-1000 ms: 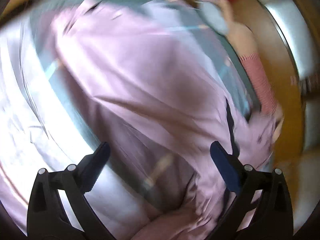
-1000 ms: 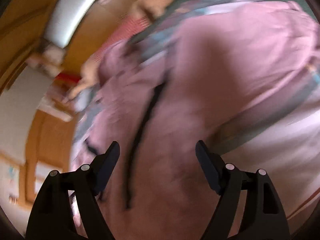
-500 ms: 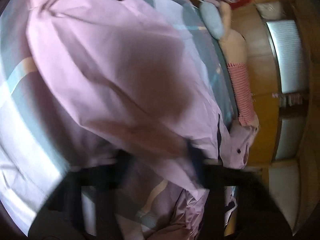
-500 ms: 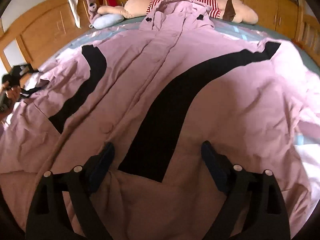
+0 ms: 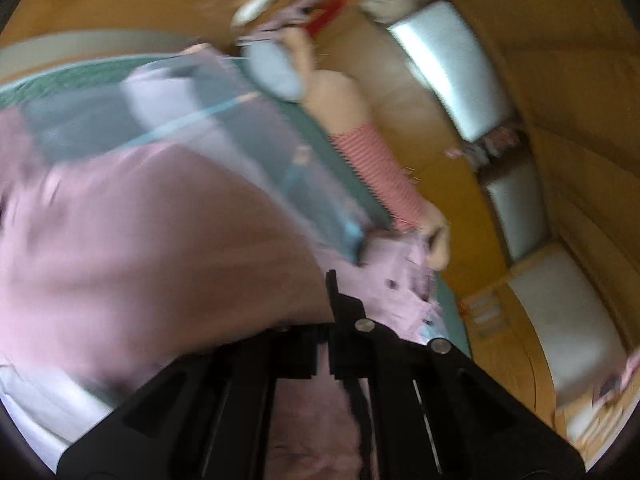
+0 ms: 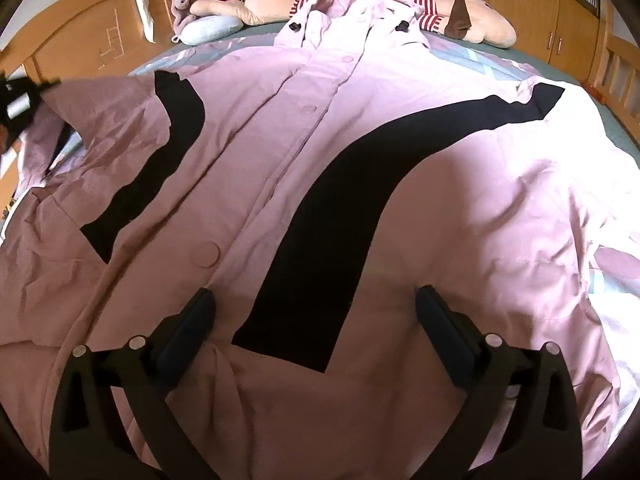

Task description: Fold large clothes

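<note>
**Left sleeve pinched and lifting, right hand parked over the hem**

Compared with half a second earlier, the left gripper [image 5: 332, 312] had gone from half-closed to fully shut, and its view had swung up off the coat toward the wooden wardrobe [image 5: 460, 200]. The right gripper [image 6: 316, 320] had barely shifted, its jaws opening to their widest with nothing pinched between them, just hovering over the near hem.

The pink coat [image 6: 320, 160] lay front-up across the bed [image 6: 624, 128], collar at the far end by the plush toy [image 6: 472, 20]. In the right view the left gripper [image 6: 18, 104] sat at the far left, holding the sleeve edge up.

My take: carry that sleeve across toward the button placket [image 6: 308, 110] low and slow, keeping the fabric taut so it didn't bunch. The padded shell looked slippery, so I'd have used the right jaws to pin the body down.
</note>
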Demonstrator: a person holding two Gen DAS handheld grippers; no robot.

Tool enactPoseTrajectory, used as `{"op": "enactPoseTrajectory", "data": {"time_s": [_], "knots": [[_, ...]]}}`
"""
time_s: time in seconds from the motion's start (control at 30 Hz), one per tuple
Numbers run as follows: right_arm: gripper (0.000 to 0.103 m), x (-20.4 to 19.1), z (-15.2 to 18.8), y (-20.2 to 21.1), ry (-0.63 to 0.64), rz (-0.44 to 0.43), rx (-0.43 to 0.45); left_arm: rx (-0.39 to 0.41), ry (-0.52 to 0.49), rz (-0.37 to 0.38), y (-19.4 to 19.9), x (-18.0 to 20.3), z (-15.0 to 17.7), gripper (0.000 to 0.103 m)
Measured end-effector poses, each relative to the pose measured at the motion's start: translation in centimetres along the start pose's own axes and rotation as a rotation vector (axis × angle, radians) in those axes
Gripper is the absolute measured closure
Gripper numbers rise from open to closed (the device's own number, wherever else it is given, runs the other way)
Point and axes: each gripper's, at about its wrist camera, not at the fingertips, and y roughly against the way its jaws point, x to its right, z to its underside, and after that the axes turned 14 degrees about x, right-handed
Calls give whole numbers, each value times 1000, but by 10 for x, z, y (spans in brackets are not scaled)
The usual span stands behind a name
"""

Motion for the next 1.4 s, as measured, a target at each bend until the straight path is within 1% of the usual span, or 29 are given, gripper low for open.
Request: {"op": "enactPoseTrajectory", "data": {"time_s": [0.1,0.17,0.2,0.27,0.33,0.4,0.43,0.47,0.5,0.57,0.6,0.63,0.67,0.73,0.77,0.83,0.87,0.9,0.93,0.97,1.03,1.07,1.1,1.17,1.23,1.3,1.33,1.37,1.4], "knots": [[1,0,-1,-1,-7,9,-6,-32,-108,71,-1,45,21,101],[1,0,-2,-2,-10,15,-11,-84,-201,113,-11,78,41,101],[1,0,-2,-2,-12,16,-11,-123,-231,135,-15,90,55,101],[1,0,-2,-3,-18,19,-15,-271,-278,167,-40,111,96,100],[1,1,-2,-4,-25,20,-18,-418,-372,137,-65,127,146,100],[1,1,-2,-4,-30,21,-17,-506,-526,62,-74,141,192,99],[1,0,-2,-4,-31,23,-16,-519,-576,39,-75,144,204,92],[1,0,-2,-4,-30,25,-16,-527,-620,28,-75,151,215,81],[1,0,-2,-4,-30,26,-15,-529,-635,29,-72,157,218,75],[1,0,-2,-4,-31,27,-14,-498,-632,64,-59,169,210,53],[1,0,-2,-4,-31,27,-13,-468,-619,90,-43,174,204,46],[1,0,-2,-4,-30,27,-13,-436,-598,121,-32,179,196,28],[1,0,-2,-4,-31,26,-13,-395,-559,168,-9,186,186,15],[1,0,-2,-4,-32,25,-11,-341,-479,270,14,186,163,14],[1,0,-2,-3,-32,24,-9,-314,-471,285,26,180,156,14],[1,0,-2,-3,-33,24,-4,-216,-453,252,39,171,131,14],[1,0,-2,-2,-33,24,-3,-153,-412,187,40,157,111,14],[1,0,-1,-2,-34,24,-1,-114,-358,101,40,142,95,14],[1,0,-1,-2,-35,23,0,-81,-293,-10,37,120,78,14],[1,0,-1,-2,-35,21,2,-55,-190,-163,32,85,59,14],[1,1,-2,-2,-35,20,4,-79,-11,-324,23,27,42,14],[1,1,-2,-2,-36,19,6,-146,108,-385,14,-11,39,16],[1,1,-2,-2,-37,17,8,-208,193,-417,5,-35,42,16],[1,2,0,-1,-38,13,12,-321,361,-435,-12,-74,58,22],[1,3,0,-1,-39,10,15,-382,455,-425,-27,-89,72,25],[1,3,-1,-1,-42,7,19,-410,477,-354,-39,-84,86,39],[1,3,0,0,-43,5,20,-416,472,-311,-45,-77,90,55],[1,4,-1,0,-44,2,22,-422,460,-244,-54,-68,92,75],[1,4,-1,0,-45,1,23,-426,453,-214,-61,-62,96,83]]}}
